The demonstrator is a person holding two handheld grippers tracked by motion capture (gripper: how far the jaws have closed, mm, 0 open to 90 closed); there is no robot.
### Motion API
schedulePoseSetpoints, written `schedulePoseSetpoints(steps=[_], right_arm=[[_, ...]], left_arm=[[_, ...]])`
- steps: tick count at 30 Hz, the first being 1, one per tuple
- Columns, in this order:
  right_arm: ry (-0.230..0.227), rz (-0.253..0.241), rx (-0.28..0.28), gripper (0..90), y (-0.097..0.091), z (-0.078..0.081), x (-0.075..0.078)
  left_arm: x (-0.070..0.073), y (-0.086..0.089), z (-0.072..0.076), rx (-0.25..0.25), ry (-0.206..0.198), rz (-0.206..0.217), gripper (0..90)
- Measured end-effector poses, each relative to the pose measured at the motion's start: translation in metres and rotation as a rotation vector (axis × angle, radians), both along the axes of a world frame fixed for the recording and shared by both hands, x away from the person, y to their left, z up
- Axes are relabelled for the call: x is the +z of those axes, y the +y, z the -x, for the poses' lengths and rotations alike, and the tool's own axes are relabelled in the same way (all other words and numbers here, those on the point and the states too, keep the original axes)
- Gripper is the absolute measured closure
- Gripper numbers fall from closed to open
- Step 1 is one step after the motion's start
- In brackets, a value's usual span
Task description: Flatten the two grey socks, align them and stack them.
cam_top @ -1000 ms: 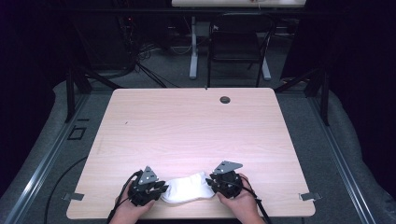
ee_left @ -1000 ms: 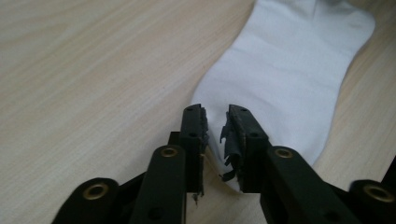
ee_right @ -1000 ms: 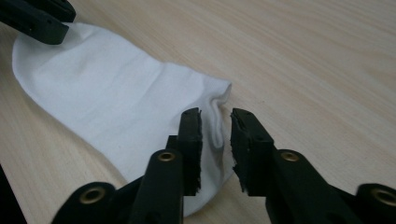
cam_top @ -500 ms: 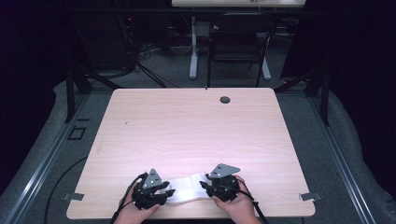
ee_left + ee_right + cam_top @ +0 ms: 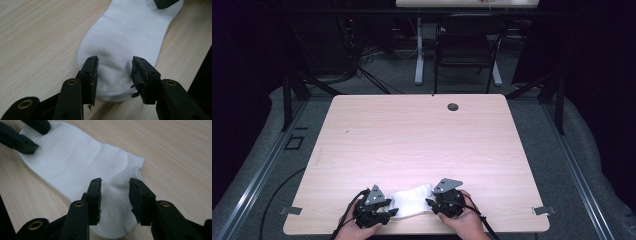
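Note:
A white sock (image 5: 412,200) lies flat on the wooden table (image 5: 422,135) close to its front edge. My left gripper (image 5: 393,212) is at the sock's left end. In the left gripper view its jaws (image 5: 114,72) straddle the rounded end of the sock (image 5: 130,32); they have just been opening and stand apart, not pinching the cloth. My right gripper (image 5: 430,202) is at the other end. Its jaws (image 5: 115,195) have also just been opening and stand apart over the sock (image 5: 75,162), not gripping it. The left gripper's fingertips (image 5: 22,135) show at the far end.
The table's front edge runs just below both hands. A small round hole (image 5: 453,106) sits near the table's far edge. Beyond the table stand a dark chair (image 5: 467,45) and desk legs. Cables trail from both grippers over the near edge.
Both grippers' jaws have spread apart at the sock's ends. The hands have shifted slightly toward the front edge, and the sock lies flatter between them.

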State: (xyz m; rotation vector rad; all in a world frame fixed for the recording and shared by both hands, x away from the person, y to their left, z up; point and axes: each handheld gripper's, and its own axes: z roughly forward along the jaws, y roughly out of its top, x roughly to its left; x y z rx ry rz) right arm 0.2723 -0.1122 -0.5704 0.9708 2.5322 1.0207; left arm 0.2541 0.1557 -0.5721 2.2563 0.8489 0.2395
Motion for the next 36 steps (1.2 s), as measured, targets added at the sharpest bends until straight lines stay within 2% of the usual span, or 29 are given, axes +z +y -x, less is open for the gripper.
schedulePoseSetpoints(steps=[11,14,26,32,36], right_arm=[[0.017,0.0,-0.009,62.8,-0.001,-0.002,-0.003],[0.018,-0.017,-0.012,62.9,-0.001,-0.002,-0.004],[0.015,-0.037,-0.052,62.3,-0.002,-0.008,-0.005],[0.007,-0.034,-0.07,59.5,0.001,-0.014,-0.006],[0.001,-0.039,-0.086,59.0,0.003,-0.021,-0.006]], left_arm=[[-0.002,-0.001,-0.004,-0.002,-0.027,-0.014,56.4],[-0.003,0.0,-0.008,0.005,-0.039,-0.016,56.4],[-0.005,0.0,-0.029,0.027,-0.066,-0.002,55.8],[-0.006,0.0,-0.043,0.038,-0.075,0.005,53.5],[-0.006,0.0,-0.055,0.063,-0.073,0.012,52.1]])
